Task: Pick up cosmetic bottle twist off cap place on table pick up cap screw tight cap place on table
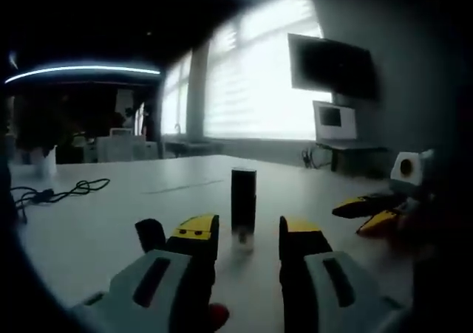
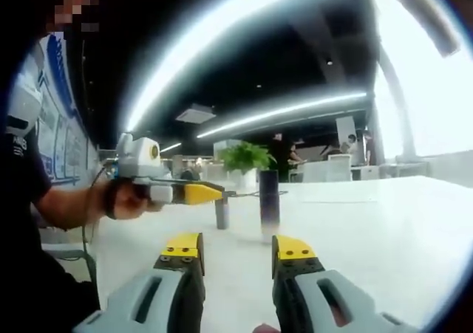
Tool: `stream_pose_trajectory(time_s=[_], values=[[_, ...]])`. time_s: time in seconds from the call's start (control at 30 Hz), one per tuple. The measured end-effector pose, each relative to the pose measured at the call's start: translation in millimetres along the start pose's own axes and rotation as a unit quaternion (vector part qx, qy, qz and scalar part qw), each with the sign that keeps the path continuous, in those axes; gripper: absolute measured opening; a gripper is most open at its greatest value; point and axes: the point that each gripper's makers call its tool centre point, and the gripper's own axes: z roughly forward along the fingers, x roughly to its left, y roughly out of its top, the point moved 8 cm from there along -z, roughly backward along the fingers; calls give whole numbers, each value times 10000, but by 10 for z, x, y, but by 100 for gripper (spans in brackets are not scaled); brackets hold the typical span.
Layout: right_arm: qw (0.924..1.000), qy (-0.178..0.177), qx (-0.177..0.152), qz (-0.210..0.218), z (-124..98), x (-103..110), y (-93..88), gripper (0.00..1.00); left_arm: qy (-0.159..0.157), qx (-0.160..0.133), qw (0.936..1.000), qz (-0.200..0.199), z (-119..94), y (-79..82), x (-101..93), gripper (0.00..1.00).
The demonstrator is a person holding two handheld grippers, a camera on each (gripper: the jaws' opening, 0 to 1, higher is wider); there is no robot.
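One bottle (image 1: pixel 243 201) stands upright on the white table (image 1: pixel 103 222), well in from every edge, untouched. It is a dark, slim cylinder, taller than wide. In the left gripper view it sits dead ahead, in line with the gap between the jaws but beyond their tips.

Left to right in the left gripper view: a black cable (image 1: pixel 55 193) lies near the table's left edge; the left gripper (image 1: pixel 247 237) is spread, nothing between its jaws; the bottle; then the right gripper (image 1: pixel 377 213) comes in near the right edge, low over the table.

Right gripper view, same order: a hand (image 2: pixel 127 198) holds the left gripper (image 2: pixel 198 193), pointed toward the bottle (image 2: pixel 269 198); its jaw gap cannot be read from this angle. The right gripper (image 2: pixel 238 248) is spread and empty, and the bottle is ahead of it and apart. A short dark post near the left gripper's tip is too unclear to name.

Handling, judged: rigid, small, probably light. The smooth round wall looks slippery, and a narrow base under a tall body tips easily if nudged off-centre. Take the body at mid-height or lower, jaws square across the widest part. No cap seam resolves in either view; presumably the cap is the top section, so leave that clear for the other gripper.
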Motion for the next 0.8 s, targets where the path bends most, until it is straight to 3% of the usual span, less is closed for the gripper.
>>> stream_pose_trajectory(time_s=[0.8], values=[[9997, -52, 152, -169, 16, 14, -26, 23, -54, -327, 9994, 104, -736, -110, 337, 21]])
